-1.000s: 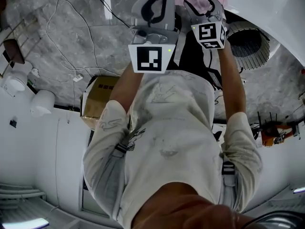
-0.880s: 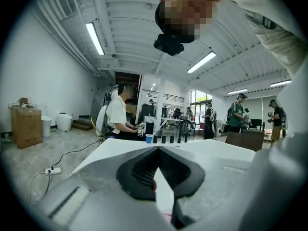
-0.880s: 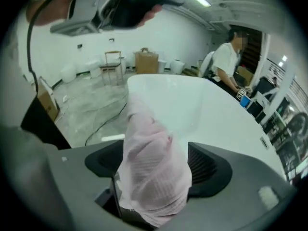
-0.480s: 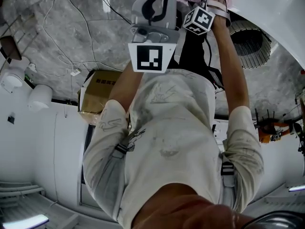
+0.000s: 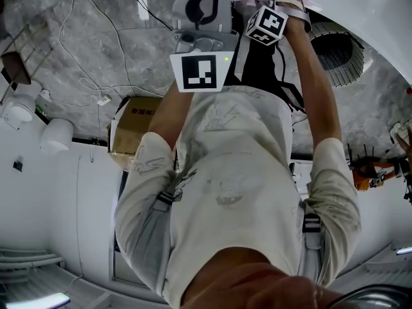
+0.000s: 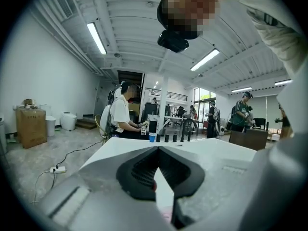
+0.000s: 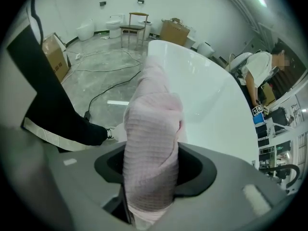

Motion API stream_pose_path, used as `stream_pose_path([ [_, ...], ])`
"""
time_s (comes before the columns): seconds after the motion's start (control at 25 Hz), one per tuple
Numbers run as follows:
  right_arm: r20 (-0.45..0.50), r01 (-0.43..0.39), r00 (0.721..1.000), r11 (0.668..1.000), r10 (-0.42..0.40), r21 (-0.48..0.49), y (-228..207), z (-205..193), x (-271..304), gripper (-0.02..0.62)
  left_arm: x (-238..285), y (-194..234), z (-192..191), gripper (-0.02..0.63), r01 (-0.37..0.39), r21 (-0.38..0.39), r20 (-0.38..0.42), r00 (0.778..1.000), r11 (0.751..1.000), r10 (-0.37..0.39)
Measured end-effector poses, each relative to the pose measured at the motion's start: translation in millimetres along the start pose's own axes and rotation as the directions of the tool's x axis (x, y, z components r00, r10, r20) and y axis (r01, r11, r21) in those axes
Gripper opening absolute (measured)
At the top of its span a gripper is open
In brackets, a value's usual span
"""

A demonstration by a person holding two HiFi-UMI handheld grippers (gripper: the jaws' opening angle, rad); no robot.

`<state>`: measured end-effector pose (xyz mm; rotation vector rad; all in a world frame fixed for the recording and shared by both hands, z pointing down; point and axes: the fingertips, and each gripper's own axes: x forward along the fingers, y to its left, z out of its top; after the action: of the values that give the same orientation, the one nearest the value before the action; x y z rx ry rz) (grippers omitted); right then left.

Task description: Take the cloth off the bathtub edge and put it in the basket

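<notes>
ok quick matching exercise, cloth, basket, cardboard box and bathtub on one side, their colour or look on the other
Things:
1. cloth
2. basket
3. cardboard box
4. bathtub

Looks:
a. brown
b. glossy white
c. pale pink
d. grey mesh

Pairs: 1-c, 2-d, 3-a, 4-b

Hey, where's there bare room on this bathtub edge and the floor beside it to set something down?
The bathtub rim is bare beyond the pink cloth, which the right gripper is closing on. Grey floor beside the basket is free. Left of the left gripper, cables and a cardboard box crowd it.
</notes>
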<state>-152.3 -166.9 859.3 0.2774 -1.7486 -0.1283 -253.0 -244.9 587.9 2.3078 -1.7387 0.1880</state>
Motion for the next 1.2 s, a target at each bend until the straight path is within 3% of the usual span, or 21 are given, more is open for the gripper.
stream_pose_path([
  [0.16, 0.025, -0.007, 1.0, 1.0, 0.007, 0.017, -4, -3, -15, 0.211, 1, -5, 13, 0.0, -0.001, 0.031, 0.021, 1.0, 1.0, 0.0],
  [0.28, 0.027, -0.019, 0.999, 0.999, 0.018, 0.033, 5, -3, -32, 0.098, -4, -11, 23, 0.0, 0.006, 0.037, 0.016, 1.0, 0.999, -0.007],
  [0.32, 0.024, -0.018, 1.0, 0.999, 0.017, 0.042, 7, -5, -36, 0.091, -5, -14, 26, 0.0, 0.012, 0.043, 0.016, 1.0, 0.999, -0.013],
  [0.68, 0.092, -0.023, 0.996, 0.976, 0.003, 0.218, -15, -13, -101, 0.084, -20, -50, 58, 0.0, 0.03, 0.034, 0.064, 0.997, 0.999, -0.032],
  [0.92, 0.143, 0.057, 0.984, 0.942, -0.11, 0.33, -43, -21, -164, 0.083, -33, -90, 82, 0.0, 0.104, 0.05, 0.099, 0.989, 0.993, -0.109],
  [1.2, 0.213, 0.122, 0.947, 0.885, -0.239, 0.449, -64, -36, -236, 0.081, -48, -117, 113, 0.0, 0.093, 0.076, 0.14, 0.985, 0.993, -0.103],
])
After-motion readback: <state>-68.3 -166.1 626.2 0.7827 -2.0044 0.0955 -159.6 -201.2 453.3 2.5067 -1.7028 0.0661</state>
